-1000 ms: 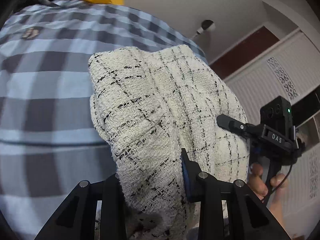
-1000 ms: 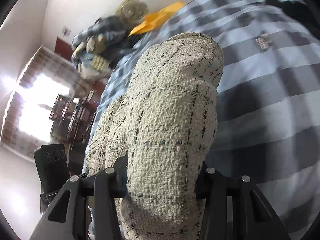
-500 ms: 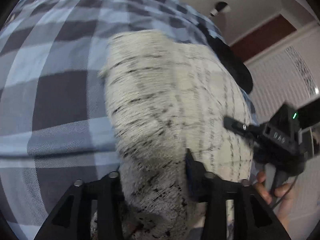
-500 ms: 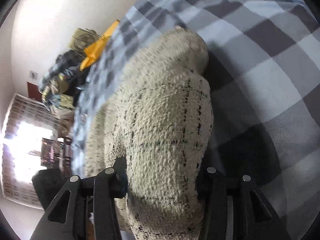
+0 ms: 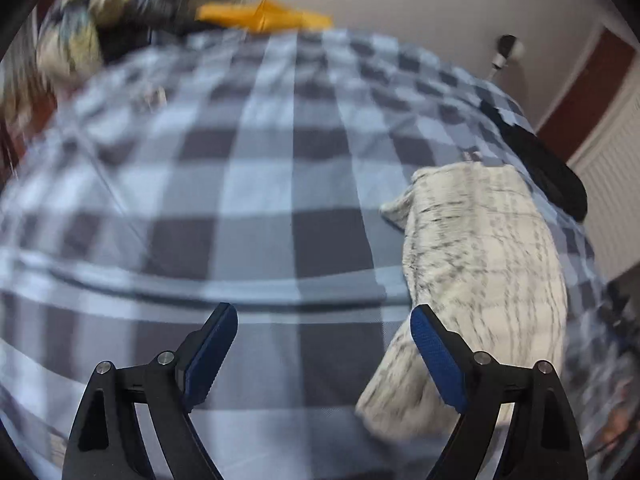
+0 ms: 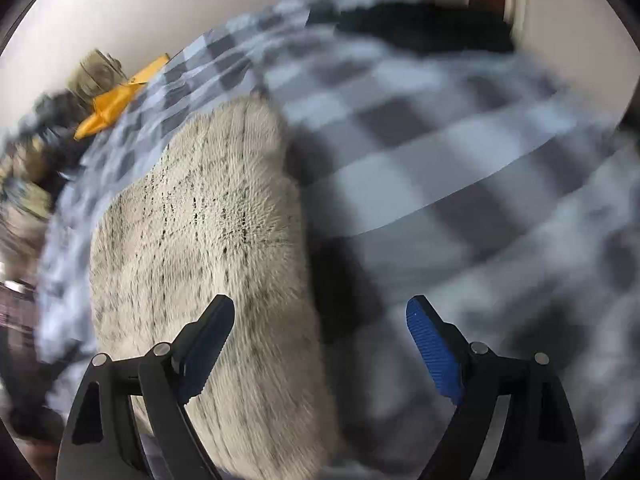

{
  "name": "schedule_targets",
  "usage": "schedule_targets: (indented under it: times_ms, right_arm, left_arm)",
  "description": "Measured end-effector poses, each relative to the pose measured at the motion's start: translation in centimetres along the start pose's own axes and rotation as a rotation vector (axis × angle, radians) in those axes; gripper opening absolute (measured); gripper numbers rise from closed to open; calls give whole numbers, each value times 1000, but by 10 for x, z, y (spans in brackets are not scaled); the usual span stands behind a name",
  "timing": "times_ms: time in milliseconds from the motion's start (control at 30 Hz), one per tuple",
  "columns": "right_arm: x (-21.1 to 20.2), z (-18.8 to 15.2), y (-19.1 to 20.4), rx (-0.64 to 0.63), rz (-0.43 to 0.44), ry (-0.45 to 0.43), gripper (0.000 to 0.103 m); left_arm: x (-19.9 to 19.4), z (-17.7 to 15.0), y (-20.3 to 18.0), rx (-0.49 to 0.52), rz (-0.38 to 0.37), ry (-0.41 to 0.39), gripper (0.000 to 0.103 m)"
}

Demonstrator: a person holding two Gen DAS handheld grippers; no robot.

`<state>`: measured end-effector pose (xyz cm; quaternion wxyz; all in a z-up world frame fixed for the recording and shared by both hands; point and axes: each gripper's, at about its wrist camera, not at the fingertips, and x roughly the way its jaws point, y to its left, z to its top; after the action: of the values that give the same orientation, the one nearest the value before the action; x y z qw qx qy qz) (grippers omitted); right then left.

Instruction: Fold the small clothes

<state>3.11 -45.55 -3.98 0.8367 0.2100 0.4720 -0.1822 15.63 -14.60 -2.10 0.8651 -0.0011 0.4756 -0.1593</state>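
A cream tweed garment with thin black check lines (image 5: 488, 280) lies folded on the blue and grey checked bedspread (image 5: 256, 184). In the left wrist view it is to the right, beside my right finger. My left gripper (image 5: 324, 344) is open and empty over the bedspread. In the right wrist view the garment (image 6: 208, 264) lies at lower left, under my left finger. My right gripper (image 6: 320, 340) is open and empty. Both views are motion-blurred.
A yellow cloth (image 5: 264, 14) and a heap of dark and patterned clothes (image 5: 120, 12) lie at the far end of the bed. A black garment (image 5: 540, 164) lies at the bed's right edge; it shows in the right wrist view (image 6: 420, 28) too.
Both grippers have let go of the cream garment and opened. The garment now lies on the bedspread. Both grippers have pulled away to its sides.
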Motion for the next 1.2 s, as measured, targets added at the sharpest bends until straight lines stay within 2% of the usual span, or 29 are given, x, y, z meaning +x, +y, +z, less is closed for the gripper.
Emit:
schedule_targets:
  times_ms: [133, 200, 233, 300, 400, 467, 533, 633, 700, 767, 867, 933, 1067, 1200]
  right_arm:
    - [-68, -33, 2, -65, -25, -73, 86]
    - [-85, -43, 9, -98, -23, -79, 86]
    - [-94, -47, 13, -112, -16, -76, 86]
    - [-104, -53, 22, -134, 2, -71, 86]
    - [-123, -61, 33, -182, -24, -86, 86]
    - [-137, -68, 41, -234, -54, -132, 86]
    - [-150, -80, 41, -266, -18, -178, 86]
    - [-145, -97, 41, -304, -36, -172, 86]
    - [-135, -109, 43, -346, -109, -174, 86]
    - [-122, -121, 44, -375, -148, -174, 86]
    - [-99, -128, 45, -381, -187, -144, 86]
    - [-94, -133, 42, -363, -199, -164, 86]
    - [-94, -134, 34, -316, -156, -169, 86]
    - [-84, -137, 31, -298, -128, -105, 86]
  left_arm:
    - [-49, -6, -22, 201, 149, -89, 92]
    - [-86, -18, -38, 282, 204, -142, 92]
    - [-98, -21, -44, 303, 201, -163, 93]
    - [-119, -28, -50, 313, 155, -198, 103]
    - [-151, -44, -58, 259, 26, -247, 103]
    - [-155, -49, -63, 243, 15, -242, 103]
    - [-160, -59, -65, 232, -9, -232, 103]
    - [-161, -69, -66, 227, -15, -239, 103]
    - [-161, -74, -68, 233, 28, -235, 103]
    - [-156, -78, -69, 251, 35, -226, 103]
    - [-150, -83, -72, 291, 49, -212, 103]
    - [-145, -86, -72, 297, 55, -204, 103]
    - [-139, -89, -68, 284, 51, -185, 103]
    - [-136, -90, -69, 275, 46, -180, 103]
